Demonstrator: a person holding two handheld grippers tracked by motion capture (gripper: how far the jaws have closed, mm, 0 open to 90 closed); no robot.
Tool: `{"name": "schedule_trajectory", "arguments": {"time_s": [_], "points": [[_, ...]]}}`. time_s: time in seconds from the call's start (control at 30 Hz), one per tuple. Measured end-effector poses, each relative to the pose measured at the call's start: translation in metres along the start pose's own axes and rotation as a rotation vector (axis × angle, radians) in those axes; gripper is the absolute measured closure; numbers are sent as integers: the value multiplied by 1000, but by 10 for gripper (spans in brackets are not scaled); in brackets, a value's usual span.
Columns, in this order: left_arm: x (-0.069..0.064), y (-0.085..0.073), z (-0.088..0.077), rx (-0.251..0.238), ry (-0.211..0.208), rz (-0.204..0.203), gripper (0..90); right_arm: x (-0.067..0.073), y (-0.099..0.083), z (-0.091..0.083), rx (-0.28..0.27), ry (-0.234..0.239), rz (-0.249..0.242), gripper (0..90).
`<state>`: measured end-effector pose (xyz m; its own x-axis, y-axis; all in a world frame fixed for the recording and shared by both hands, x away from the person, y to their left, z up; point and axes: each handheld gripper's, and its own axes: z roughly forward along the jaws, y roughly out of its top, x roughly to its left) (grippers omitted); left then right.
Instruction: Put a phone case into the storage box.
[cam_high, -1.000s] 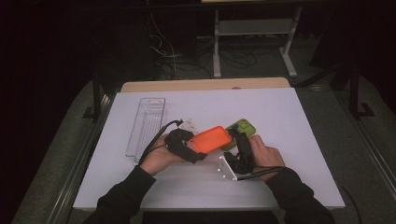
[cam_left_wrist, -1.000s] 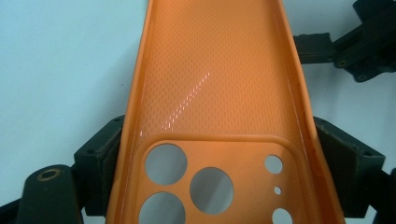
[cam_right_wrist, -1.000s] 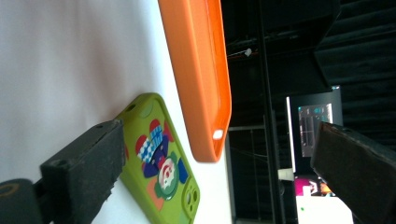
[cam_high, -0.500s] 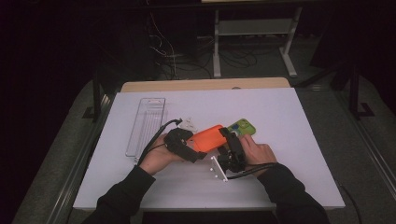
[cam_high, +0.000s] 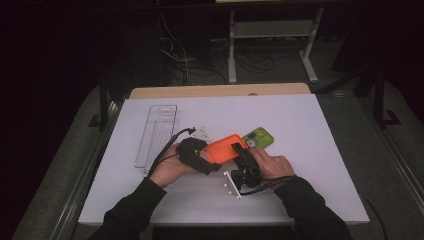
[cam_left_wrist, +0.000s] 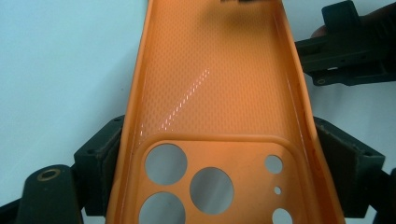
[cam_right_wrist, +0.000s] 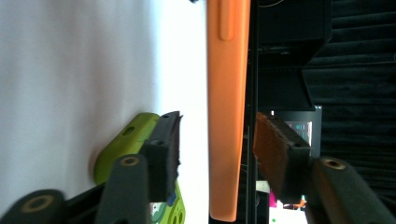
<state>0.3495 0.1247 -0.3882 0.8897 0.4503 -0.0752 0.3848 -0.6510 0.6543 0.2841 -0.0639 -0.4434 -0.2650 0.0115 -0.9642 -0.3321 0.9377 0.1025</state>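
Observation:
An orange phone case (cam_high: 226, 148) hangs just above the white table, and my left gripper (cam_high: 209, 159) is shut on its camera-hole end. In the left gripper view both pads press the case's (cam_left_wrist: 215, 93) long edges. My right gripper (cam_high: 244, 159) is at the case's other end. Its jaws have just been closing, and the case's (cam_right_wrist: 229, 93) edge stands between them. A gap remains at the left pad (cam_right_wrist: 163, 149), and the right pad lies almost against the case. A green phone (cam_high: 259, 137) lies flat on the table behind the right gripper.
A clear plastic tray (cam_high: 156, 135) lies at the left of the white table (cam_high: 300, 115). A small white piece (cam_high: 202, 134) sits behind the left gripper. Beyond the table's far edge stand a desk frame and cables in the dark.
My right gripper has shifted left to the orange case and its jaws have narrowed around the case's end. The left gripper and the case have stayed in place.

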Motion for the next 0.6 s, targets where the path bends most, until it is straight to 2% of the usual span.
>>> {"name": "schedule_trajectory", "arguments": {"time_s": [0.03,0.13,0.37,0.4,0.6], "points": [[0,0,0,0,0,-1,157,0,0,0,-2,14,-1,539],[0,0,0,-2,2,-1,157,1,1,-1,-4,17,-7,587],[0,0,0,-2,-1,-3,157,0,3,-3,-10,8,-14,677],[0,0,0,-2,1,-4,157,1,3,-3,-15,-9,-17,686],[0,0,0,-4,1,-7,157,0,3,-3,-18,-9,-27,741]]}}
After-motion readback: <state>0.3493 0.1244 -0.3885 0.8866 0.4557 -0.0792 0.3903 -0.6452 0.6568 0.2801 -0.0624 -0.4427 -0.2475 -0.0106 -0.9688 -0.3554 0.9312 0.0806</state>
